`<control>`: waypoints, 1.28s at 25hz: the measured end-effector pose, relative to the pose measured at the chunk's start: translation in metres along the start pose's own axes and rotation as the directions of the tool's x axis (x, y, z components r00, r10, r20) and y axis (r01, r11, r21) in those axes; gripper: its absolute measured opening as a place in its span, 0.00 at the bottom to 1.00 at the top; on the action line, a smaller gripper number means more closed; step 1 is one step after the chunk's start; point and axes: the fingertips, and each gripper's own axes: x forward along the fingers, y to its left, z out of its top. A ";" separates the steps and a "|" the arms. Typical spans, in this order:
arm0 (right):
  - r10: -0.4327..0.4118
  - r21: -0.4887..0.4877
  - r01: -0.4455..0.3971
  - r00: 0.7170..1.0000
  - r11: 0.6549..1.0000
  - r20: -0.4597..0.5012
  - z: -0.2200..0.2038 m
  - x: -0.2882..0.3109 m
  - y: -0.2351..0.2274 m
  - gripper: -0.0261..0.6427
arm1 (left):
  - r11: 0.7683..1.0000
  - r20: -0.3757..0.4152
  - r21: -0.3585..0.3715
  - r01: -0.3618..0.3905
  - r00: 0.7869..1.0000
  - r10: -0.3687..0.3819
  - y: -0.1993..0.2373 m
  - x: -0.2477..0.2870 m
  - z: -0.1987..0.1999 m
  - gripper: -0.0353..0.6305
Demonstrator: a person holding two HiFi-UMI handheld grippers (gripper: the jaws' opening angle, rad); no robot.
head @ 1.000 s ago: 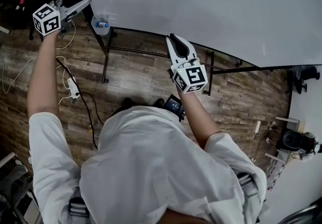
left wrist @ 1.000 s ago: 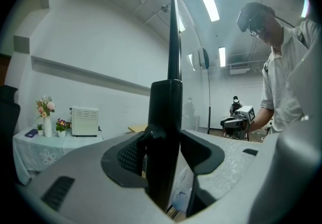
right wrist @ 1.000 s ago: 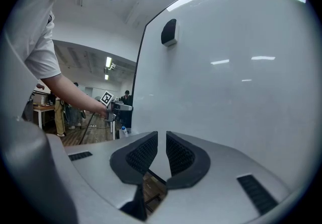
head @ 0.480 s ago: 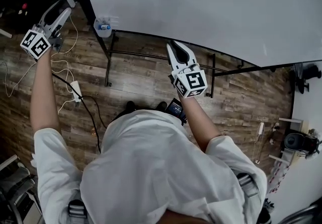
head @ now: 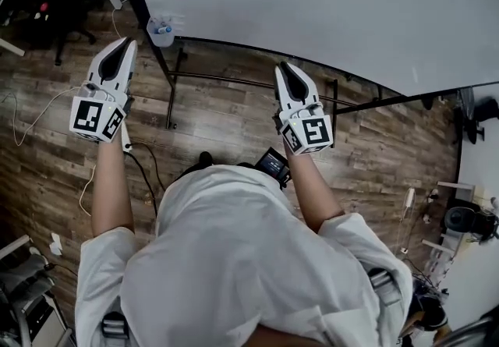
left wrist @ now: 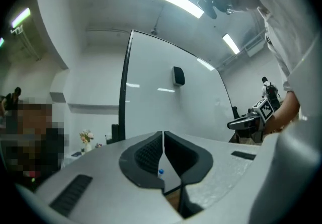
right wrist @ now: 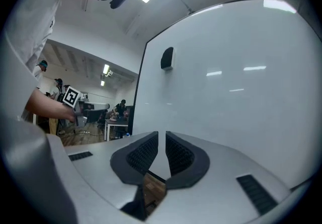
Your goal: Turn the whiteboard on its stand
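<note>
The whiteboard (head: 312,2) is a big white panel in a black frame, filling the top of the head view. It hangs on a black stand (head: 168,96) on the wooden floor. My left gripper (head: 125,41) hovers left of the stand, short of the board's left edge and touching nothing. Its jaws are shut and empty. My right gripper (head: 284,66) points at the board's lower edge, its jaws closing with a narrow gap and nothing between them. The board (left wrist: 166,107) rises ahead of the left gripper (left wrist: 163,133). It (right wrist: 226,92) also fills the view ahead of the right gripper (right wrist: 162,135).
A clear container (head: 160,32) with blue-capped items hangs at the board's lower left corner. A small black object (left wrist: 178,75) sticks to the board's face. White cables (head: 31,115) trail over the floor at left. Equipment (head: 464,217) stands at right, and people sit at a table (right wrist: 113,122).
My left gripper has swung down from the board's left edge to hover over the floor, and its jaws have shut. The right gripper has barely moved.
</note>
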 end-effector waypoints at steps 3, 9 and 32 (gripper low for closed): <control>-0.015 -0.017 0.016 0.999 1.000 0.036 0.012 -0.031 0.000 0.07 | 0.995 0.014 -0.094 -0.040 0.999 0.041 -0.040 -0.013 -0.010 0.06; -0.089 -0.019 0.090 0.996 0.996 0.020 0.008 -0.092 -0.011 0.03 | 0.988 -0.019 -0.141 -0.062 0.998 0.060 -0.120 -0.045 -0.039 0.06; -0.201 0.030 0.203 0.977 0.979 -0.070 -0.022 -0.379 0.073 0.03 | 0.991 -0.091 -0.105 0.082 0.992 -0.092 -0.335 -0.180 -0.022 0.06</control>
